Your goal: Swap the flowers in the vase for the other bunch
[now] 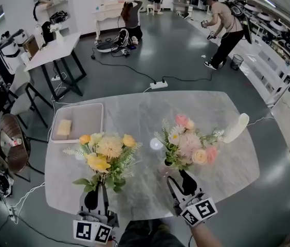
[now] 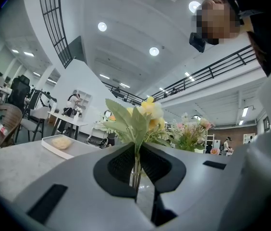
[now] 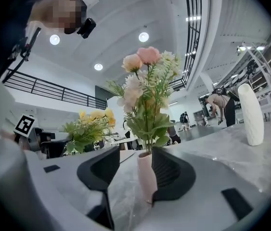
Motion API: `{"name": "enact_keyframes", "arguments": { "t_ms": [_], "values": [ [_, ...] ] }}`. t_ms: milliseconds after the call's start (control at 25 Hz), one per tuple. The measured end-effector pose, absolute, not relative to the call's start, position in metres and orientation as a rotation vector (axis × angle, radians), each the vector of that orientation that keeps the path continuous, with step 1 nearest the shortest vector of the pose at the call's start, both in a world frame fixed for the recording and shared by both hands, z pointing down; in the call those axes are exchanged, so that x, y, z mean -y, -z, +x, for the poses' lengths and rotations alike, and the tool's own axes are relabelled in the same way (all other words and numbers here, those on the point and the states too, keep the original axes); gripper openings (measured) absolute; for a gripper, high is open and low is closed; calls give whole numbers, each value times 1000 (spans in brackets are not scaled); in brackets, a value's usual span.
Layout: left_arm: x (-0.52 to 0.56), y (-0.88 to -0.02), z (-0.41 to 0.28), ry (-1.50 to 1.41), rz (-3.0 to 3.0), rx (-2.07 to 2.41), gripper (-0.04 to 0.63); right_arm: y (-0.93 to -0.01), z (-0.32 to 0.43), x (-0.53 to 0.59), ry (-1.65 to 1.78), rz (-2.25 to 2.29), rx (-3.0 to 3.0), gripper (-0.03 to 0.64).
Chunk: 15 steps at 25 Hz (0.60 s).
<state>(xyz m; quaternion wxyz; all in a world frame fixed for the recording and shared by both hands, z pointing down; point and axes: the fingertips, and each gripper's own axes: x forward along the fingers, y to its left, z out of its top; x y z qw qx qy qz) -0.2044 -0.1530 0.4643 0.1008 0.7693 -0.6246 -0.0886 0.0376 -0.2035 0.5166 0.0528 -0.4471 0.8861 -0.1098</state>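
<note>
My left gripper [image 1: 97,186], at 7 o'clock low in the head view, is clamped tight on the thin green stems of the yellow bunch [image 1: 106,153]. Its blooms stand upright just past the jaw tips, over the near part of the marble table [image 1: 134,117].

My right gripper [image 1: 178,176], at 5 o'clock, has its jaws spread wide. The pink vase [image 3: 146,179] stands between them, close against the pad at 3 o'clock in the right gripper view and well clear of the other pad. I am not squeezing it. The pink bunch [image 1: 188,143] sits in that vase, upright, with green leaves fanning out above the rim. The two bunches stand side by side and apart, yellow at 9 o'clock of pink.

Farther out at 2 o'clock, a tall white vase [image 1: 236,128] stands near the table's edge, apart from the flowers. At 10 o'clock a shallow white tray [image 1: 86,118] lies by the far edge with a pale yellow block [image 1: 64,127] in it.

Beyond the table, at 12 o'clock, a white power strip [image 1: 158,85] lies on the grey floor.
</note>
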Motion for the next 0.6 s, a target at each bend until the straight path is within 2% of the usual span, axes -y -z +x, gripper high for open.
{"name": "enact_keyframes", "arguments": {
  "t_ms": [320,480,600],
  "values": [
    [146,-453,-206,283,2297,1833,41,-506,30,177,331,-1323,-2740,187],
    [141,-446,-192,293,2302,1823,41,-498,34,154,302,-1286,-2799,92],
    [135,-442,-187,305,2293,1815,41,-497,38,138,305,-1282,-2828,54]
  ]
}}
